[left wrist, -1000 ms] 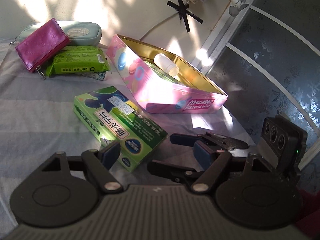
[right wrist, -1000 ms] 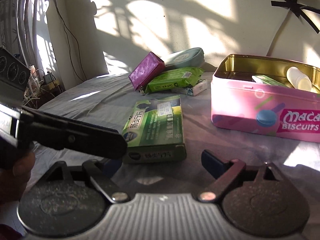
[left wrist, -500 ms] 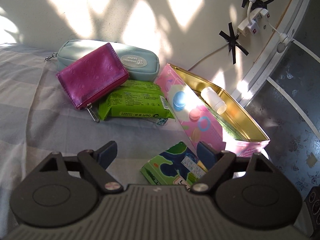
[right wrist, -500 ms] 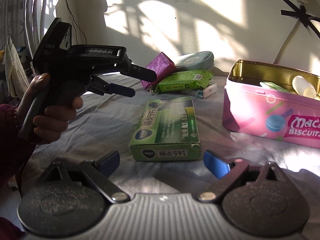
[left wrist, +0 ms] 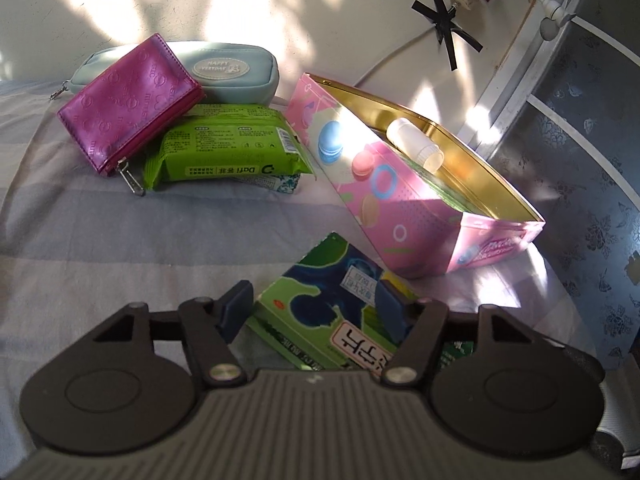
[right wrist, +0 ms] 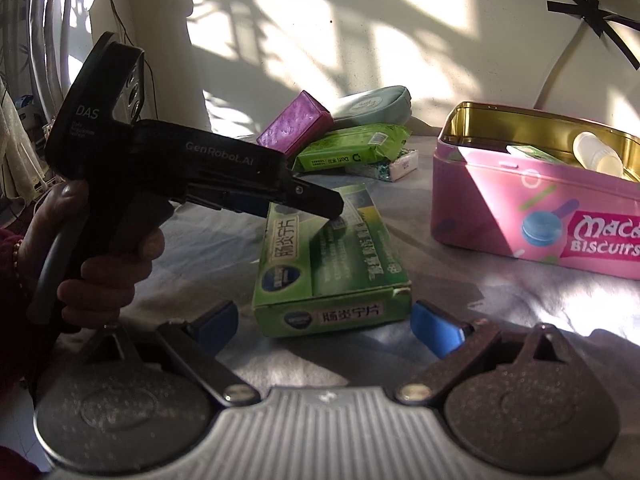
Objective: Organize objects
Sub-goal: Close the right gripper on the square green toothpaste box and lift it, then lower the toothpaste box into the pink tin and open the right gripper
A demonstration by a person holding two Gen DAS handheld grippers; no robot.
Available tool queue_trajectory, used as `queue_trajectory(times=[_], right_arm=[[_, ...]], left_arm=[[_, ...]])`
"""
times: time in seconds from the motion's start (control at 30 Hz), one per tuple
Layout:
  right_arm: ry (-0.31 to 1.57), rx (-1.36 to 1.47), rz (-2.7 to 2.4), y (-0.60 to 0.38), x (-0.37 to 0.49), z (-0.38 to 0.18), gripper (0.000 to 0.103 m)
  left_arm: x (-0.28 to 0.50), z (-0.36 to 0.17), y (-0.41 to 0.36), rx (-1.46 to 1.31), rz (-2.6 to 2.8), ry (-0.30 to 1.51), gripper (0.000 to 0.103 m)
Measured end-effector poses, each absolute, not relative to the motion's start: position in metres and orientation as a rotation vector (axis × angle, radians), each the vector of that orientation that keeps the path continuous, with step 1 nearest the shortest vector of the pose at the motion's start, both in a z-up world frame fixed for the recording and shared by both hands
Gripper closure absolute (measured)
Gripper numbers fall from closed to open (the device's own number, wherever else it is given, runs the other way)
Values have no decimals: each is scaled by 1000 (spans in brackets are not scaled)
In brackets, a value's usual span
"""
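Note:
A green medicine box lies flat on the grey striped cloth. My left gripper is open, its jaws straddling the box's far end; in the right wrist view it reaches over the box from the left. My right gripper is open and empty, just short of the box's near end. A pink biscuit tin, open, holds a white bottle and a green item.
A magenta wallet, a pale blue pouch, a green wipes pack and a small white packet under it lie by the wall. A dark patterned panel stands on the right.
My left gripper has swung down and forward over the green box, so its jaws now straddle the box's end. The right gripper has edged closer to the box.

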State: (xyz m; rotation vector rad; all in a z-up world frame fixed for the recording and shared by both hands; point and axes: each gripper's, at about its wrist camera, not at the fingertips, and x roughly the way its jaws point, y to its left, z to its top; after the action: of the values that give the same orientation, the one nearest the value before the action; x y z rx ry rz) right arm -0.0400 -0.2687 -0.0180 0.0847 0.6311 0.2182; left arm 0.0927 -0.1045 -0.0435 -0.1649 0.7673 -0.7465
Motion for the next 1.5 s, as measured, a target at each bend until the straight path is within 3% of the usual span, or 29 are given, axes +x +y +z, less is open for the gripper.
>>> queue_trajectory(times=[0.2, 0.27, 0.4, 0.8, 1.0, 1.07, 1.17, 1.5], right_arm=[[622, 74, 169, -282, -44, -15, 8], [620, 67, 166, -285, -45, -14, 8], [622, 58, 169, -282, -45, -16, 8], [639, 63, 174, -282, -42, -20, 8], [643, 60, 178, -281, -40, -20, 8], [640, 49, 180, -279, -39, -20, 20], [621, 16, 165, -274, -40, -18, 30], [409, 17, 181, -279, -54, 23, 31]], left_arm=[[50, -42, -91, -194, -780, 777, 39], [44, -38, -90, -188, -773, 766, 35], [47, -29, -83, -227, -735, 725, 17], [53, -45, -93, -201, -689, 735, 16], [48, -46, -102, -165, -705, 725, 22], [44, -47, -105, -148, -723, 724, 33], [37, -44, -106, -134, -717, 709, 36], [22, 16, -102, -145, -732, 517, 37]])
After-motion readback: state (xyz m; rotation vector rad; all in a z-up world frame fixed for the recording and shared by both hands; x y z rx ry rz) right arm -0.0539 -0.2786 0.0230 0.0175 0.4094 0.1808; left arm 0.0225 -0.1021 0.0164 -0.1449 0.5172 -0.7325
